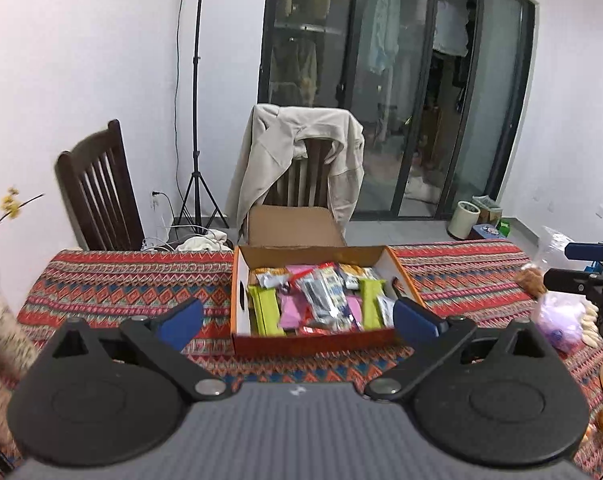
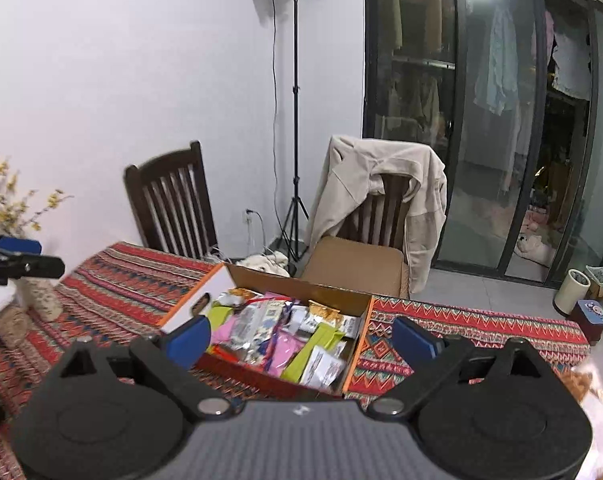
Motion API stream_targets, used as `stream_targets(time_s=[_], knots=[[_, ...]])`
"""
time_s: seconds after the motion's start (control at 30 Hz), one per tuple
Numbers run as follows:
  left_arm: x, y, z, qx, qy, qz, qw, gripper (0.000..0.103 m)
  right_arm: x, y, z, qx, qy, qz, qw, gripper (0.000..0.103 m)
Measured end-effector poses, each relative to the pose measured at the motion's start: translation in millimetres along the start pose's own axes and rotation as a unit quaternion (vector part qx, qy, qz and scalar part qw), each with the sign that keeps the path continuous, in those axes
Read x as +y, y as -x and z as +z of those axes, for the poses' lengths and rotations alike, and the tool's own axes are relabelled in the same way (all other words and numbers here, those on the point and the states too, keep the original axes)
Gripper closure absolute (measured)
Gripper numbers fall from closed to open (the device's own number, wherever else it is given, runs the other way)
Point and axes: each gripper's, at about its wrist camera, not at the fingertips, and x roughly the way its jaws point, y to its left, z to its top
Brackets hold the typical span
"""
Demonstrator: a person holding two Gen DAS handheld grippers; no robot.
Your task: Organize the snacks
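Note:
An orange cardboard box (image 1: 313,340) stands on the patterned tablecloth (image 1: 121,284), its lid flipped up at the back. It is filled with several snack packets (image 1: 317,300) in green, pink, silver and red. My left gripper (image 1: 297,316) hovers above and in front of the box, its blue pads spread wide with nothing between them. In the right wrist view the same box (image 2: 357,344) sits slightly left of centre, packets (image 2: 285,336) showing inside. My right gripper (image 2: 301,340) is open and holds nothing. The right gripper also shows at the right edge of the left wrist view.
Two dark wooden chairs (image 1: 97,188) stand behind the table, one draped with a beige jacket (image 1: 297,152). A light stand (image 1: 197,120) rises by the wall. Bagged items (image 1: 557,316) lie on the table's right end. A flower vase (image 2: 37,292) stands at the left.

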Motion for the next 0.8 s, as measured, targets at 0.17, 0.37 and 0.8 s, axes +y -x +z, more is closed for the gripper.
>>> stream_targets(time_s=[0.17,0.37,0.8], knots=[[-12.2,56.4,-54.3,-0.019,-0.003,0.009,0.9998,0.0,15.0,62.2,-46.3,-0.025,0.004,0.001,1.0,0.0],[-30.5,107.8,-136.3,-0.036,-0.009,0.029,0.9989,0.0,36.2,133.4,-114.1,-0.053,-0.001,0.017,0.998,0.0],[-51.8,194.3,-328.9,-0.077,0.027,0.039,0.9959,0.0,111.9,229.5,-277.4,-0.118,0.028,-0.025,0.992,0.0]])
